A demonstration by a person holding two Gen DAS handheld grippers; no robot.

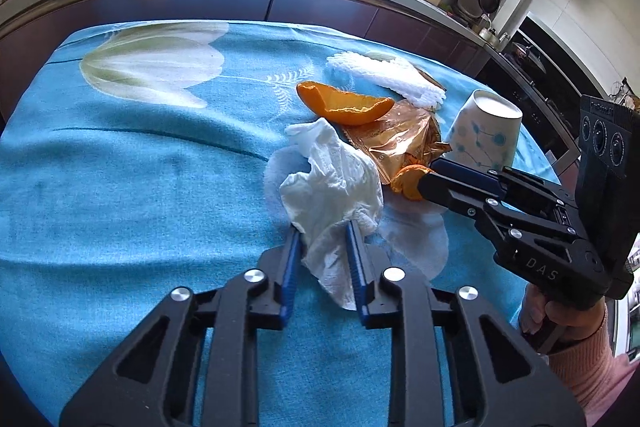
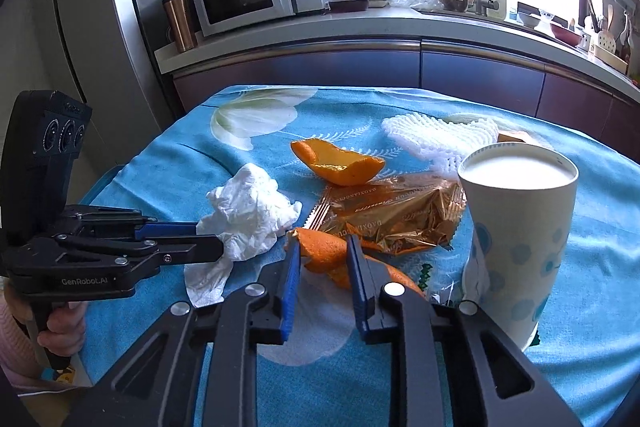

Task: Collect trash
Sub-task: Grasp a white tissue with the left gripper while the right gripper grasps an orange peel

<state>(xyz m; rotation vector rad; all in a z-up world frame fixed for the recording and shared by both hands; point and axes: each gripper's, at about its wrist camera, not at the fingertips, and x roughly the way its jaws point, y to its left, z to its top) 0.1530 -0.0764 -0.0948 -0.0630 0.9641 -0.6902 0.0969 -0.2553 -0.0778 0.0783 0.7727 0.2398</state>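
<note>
Tissue [image 1: 332,183], crumpled and white, sits between your left gripper [image 1: 320,227] pads in the left wrist view; the blue pads press its lower folds from both sides, so the tongs are clamped on it; it rests on the blue flowered tablecloth [image 1: 140,167]. Beyond it lies a gold snack wrapper [image 1: 404,143], with a large orange peel [image 1: 344,105] at its far edge and white foam fruit netting [image 1: 396,77] further back; an upturned paper cup [image 1: 486,129] stands to the right of the wrapper. Your right gripper [image 1: 426,183] comes in from the right, its tips closed on a smaller piece of orange peel [image 1: 408,183] beside the wrapper; your right hand [image 1: 560,319] in a pink sleeve grips its handle.

Peel shows more plainly in the right wrist view; the small orange peel [image 2: 324,255] lies between your right gripper [image 2: 322,247] pads, which appear to pinch it, though the far fingertip hides the contact on that side; the gold snack wrapper [image 2: 400,219] touches it just behind; the paper cup [image 2: 516,239] stands close on the right, base upward. At the left your left gripper [image 2: 210,239] holds the tissue [image 2: 248,211], jaws closed into its folds; the large orange peel [image 2: 340,163] and the foam netting [image 2: 432,139] lie further back on the tablecloth [image 2: 200,163].
</note>
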